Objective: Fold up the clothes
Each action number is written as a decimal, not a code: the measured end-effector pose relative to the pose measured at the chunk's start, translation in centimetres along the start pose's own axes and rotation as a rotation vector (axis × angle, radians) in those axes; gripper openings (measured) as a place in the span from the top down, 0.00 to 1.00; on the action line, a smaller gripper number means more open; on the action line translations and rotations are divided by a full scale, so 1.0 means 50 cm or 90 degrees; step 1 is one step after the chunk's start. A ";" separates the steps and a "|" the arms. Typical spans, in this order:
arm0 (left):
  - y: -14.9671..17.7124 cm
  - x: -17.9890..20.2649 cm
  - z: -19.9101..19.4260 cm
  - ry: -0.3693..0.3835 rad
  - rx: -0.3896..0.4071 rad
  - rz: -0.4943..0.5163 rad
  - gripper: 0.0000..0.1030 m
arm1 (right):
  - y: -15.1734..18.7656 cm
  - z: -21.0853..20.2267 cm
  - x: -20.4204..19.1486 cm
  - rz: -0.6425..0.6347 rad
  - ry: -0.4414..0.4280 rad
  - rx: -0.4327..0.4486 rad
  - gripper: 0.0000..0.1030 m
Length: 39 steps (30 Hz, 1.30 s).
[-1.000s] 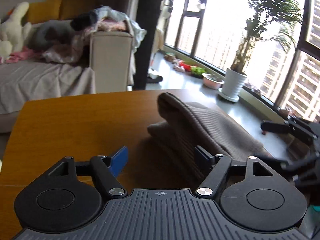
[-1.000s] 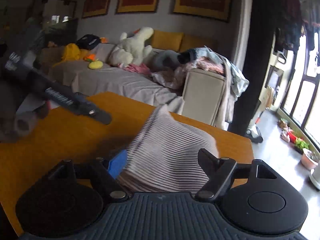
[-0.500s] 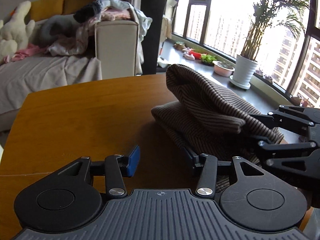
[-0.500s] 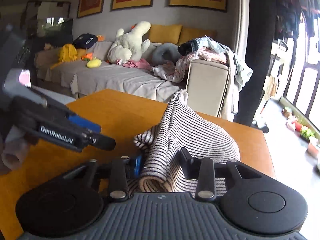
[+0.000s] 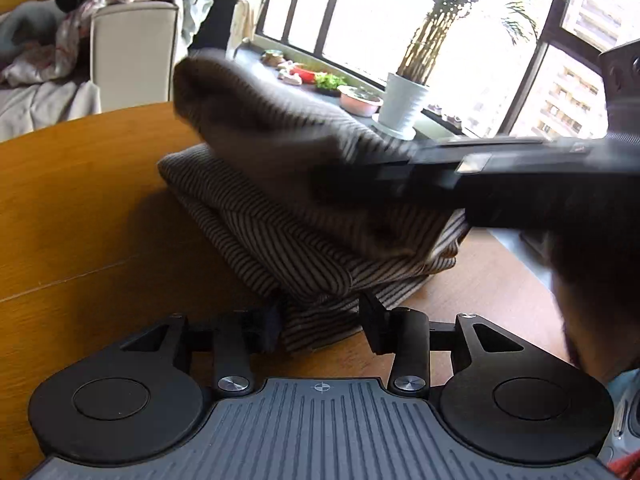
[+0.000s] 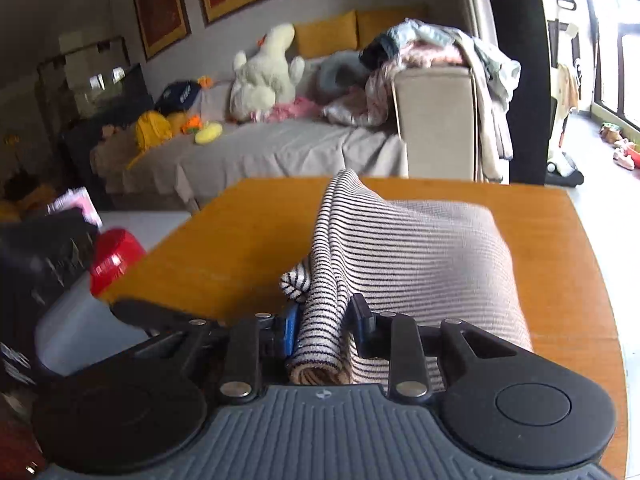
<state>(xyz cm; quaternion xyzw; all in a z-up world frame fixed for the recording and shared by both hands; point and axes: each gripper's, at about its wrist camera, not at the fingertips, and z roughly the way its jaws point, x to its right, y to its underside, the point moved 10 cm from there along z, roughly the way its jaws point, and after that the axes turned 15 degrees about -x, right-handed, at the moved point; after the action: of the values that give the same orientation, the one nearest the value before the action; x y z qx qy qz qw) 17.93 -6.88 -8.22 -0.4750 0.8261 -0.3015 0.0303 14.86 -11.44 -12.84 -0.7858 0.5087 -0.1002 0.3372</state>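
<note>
- Though already doubled into a thick bundle of several layers, the striped garment [image 5: 304,240] is not yet squared off — it lies on the wooden table [image 5: 80,208], its upper fold raised above the layers beneath.
- The right gripper [image 6: 322,326] pinches a bunched edge of that upper fold between its pads and holds it off the tabletop; in the left wrist view this tool is a dark blur crossing over the cloth.
- The left gripper [image 5: 318,316] has its fingers on either side of the lowest layers at the near corner; whether they actually press the cloth, I cannot tell.
- Judged from this, most folding is done — laying down the raised fold and flattening the stack remain.
- Beyond the table stand a sofa [image 6: 256,152] heaped with other clothes and a potted plant [image 5: 404,100] at the window.
</note>
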 end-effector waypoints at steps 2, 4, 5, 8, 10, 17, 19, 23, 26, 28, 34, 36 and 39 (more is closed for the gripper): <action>0.009 -0.011 -0.011 -0.008 -0.004 0.002 0.53 | 0.005 -0.005 -0.008 -0.010 0.013 0.020 0.67; 0.016 -0.029 -0.028 -0.025 -0.005 0.000 0.52 | 0.009 -0.013 -0.016 -0.021 0.026 0.029 0.65; 0.017 -0.042 -0.040 -0.040 -0.001 -0.003 0.48 | 0.012 -0.016 -0.019 -0.026 0.030 0.031 0.63; 0.009 -0.080 -0.080 -0.077 0.018 -0.021 0.44 | 0.020 -0.024 -0.027 -0.041 0.041 0.038 0.48; -0.018 -0.101 -0.115 -0.084 0.048 -0.049 0.44 | 0.026 -0.025 -0.041 -0.064 0.048 0.045 0.38; -0.167 -0.073 -0.192 -0.065 0.153 -0.052 0.47 | 0.047 0.003 -0.086 -0.151 0.117 0.051 0.20; -0.199 -0.047 -0.147 -0.070 0.135 -0.026 0.47 | 0.047 -0.002 -0.094 -0.164 0.123 0.054 0.18; -0.227 -0.032 -0.044 -0.094 0.077 0.003 0.50 | 0.045 -0.078 -0.062 -0.137 0.087 0.086 0.18; -0.212 -0.057 0.005 -0.102 0.050 -0.010 0.49 | 0.035 -0.127 0.002 -0.107 0.142 0.114 0.06; -0.208 -0.068 0.009 -0.091 0.052 -0.020 0.48 | 0.028 -0.129 0.042 -0.082 0.173 0.119 0.00; -0.206 -0.080 0.006 -0.076 0.051 -0.034 0.48 | 0.059 0.001 0.095 0.024 0.162 0.008 0.00; -0.207 -0.088 0.005 -0.076 0.052 -0.037 0.47 | 0.057 -0.002 0.094 0.038 0.152 0.004 0.00; -0.208 -0.093 0.006 -0.064 0.053 -0.042 0.47 | 0.067 -0.006 0.097 0.049 0.146 0.005 0.00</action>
<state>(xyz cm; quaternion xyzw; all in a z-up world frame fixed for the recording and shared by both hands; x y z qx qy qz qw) 28.54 -7.10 -4.09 -0.5149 0.7942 -0.3123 0.0816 14.53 -16.65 -15.63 -0.7477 0.5732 -0.1786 0.2837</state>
